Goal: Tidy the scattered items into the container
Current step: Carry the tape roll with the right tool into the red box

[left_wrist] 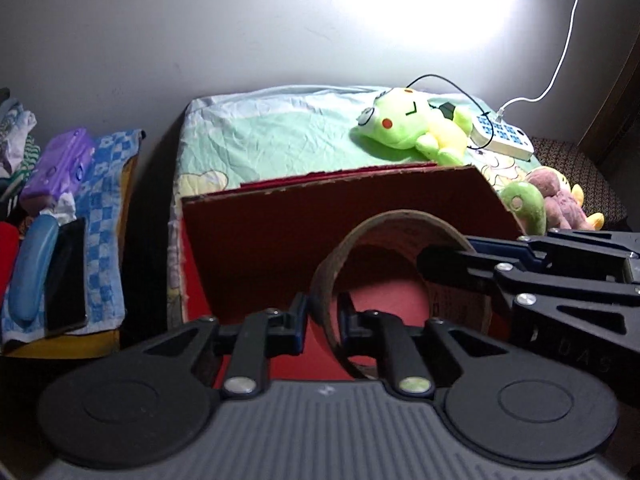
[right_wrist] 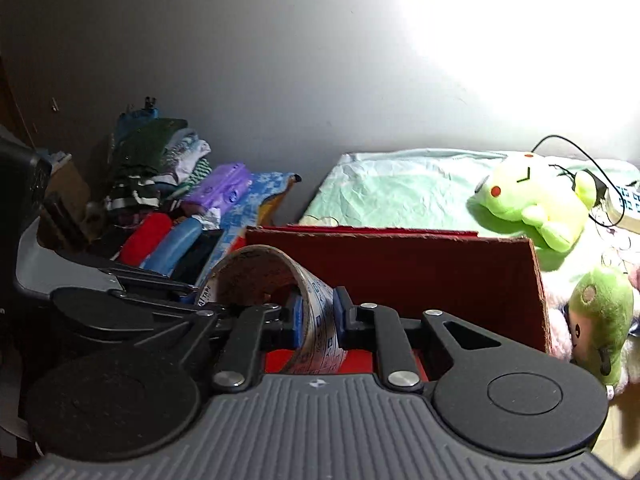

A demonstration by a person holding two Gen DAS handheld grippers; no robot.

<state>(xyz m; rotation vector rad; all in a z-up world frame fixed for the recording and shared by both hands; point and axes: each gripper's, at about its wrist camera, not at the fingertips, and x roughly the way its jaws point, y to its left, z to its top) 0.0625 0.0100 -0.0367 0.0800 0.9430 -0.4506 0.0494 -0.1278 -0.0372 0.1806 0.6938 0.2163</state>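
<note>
A wide roll of tape [left_wrist: 400,276] hangs over the open red cardboard box [left_wrist: 280,232]. My left gripper [left_wrist: 323,320] is shut on the roll's left wall. My right gripper [right_wrist: 318,320] is shut on the roll's [right_wrist: 272,280] opposite wall and shows in the left wrist view [left_wrist: 452,258] coming in from the right. The box [right_wrist: 420,276] stands on a bed with a mint-green sheet [left_wrist: 280,132]. A green frog plush [left_wrist: 416,128] lies behind the box. A second green plush [left_wrist: 524,204] and a pink one [left_wrist: 560,200] lie to its right.
A white power strip [left_wrist: 504,136] with cables lies by the frog plush. Left of the bed, a blue checked towel [left_wrist: 100,216] holds a purple case [left_wrist: 60,168], a blue case [left_wrist: 30,272] and a black phone [left_wrist: 66,276]. Folded clothes [right_wrist: 160,164] are stacked behind them.
</note>
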